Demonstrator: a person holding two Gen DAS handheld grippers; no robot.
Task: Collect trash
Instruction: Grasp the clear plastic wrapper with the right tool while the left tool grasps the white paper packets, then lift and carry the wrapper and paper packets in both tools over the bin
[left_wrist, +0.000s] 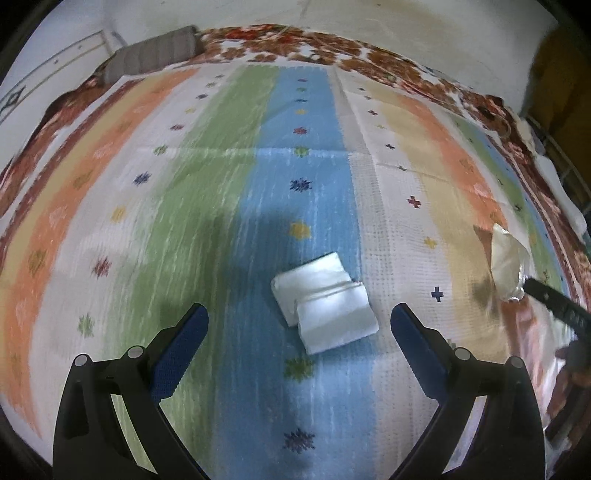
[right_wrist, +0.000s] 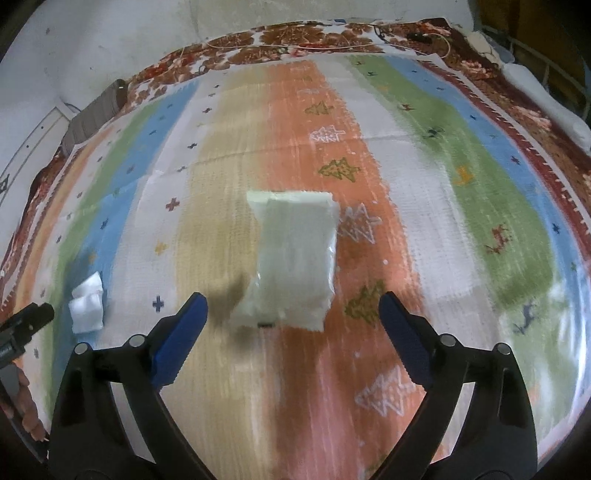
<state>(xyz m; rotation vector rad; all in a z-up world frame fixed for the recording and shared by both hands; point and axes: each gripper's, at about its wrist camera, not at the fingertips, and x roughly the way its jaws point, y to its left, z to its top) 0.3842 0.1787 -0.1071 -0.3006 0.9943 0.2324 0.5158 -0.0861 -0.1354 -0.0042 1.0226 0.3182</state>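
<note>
A folded white tissue (left_wrist: 325, 306) lies on the blue stripe of a striped mat (left_wrist: 184, 221). My left gripper (left_wrist: 300, 308) hovers over it, open, its blue pads wide on either side and not touching it. In the right wrist view a pale, see-through plastic packet (right_wrist: 295, 258) lies on the mat's orange and yellow stripes. My right gripper (right_wrist: 292, 297) is open just short of the packet's near end, with nothing held. The same packet (left_wrist: 508, 258) shows at the right edge of the left wrist view, and the tissue (right_wrist: 86, 302) at the left of the right wrist view.
The striped mat (right_wrist: 480, 184) covers a bed with a brown floral blanket (left_wrist: 295, 40) along the far edge. A grey ribbed cushion (left_wrist: 155, 55) lies at the far left. A pale wall (right_wrist: 184, 22) rises behind. A person's hand (right_wrist: 22, 398) shows at the lower left.
</note>
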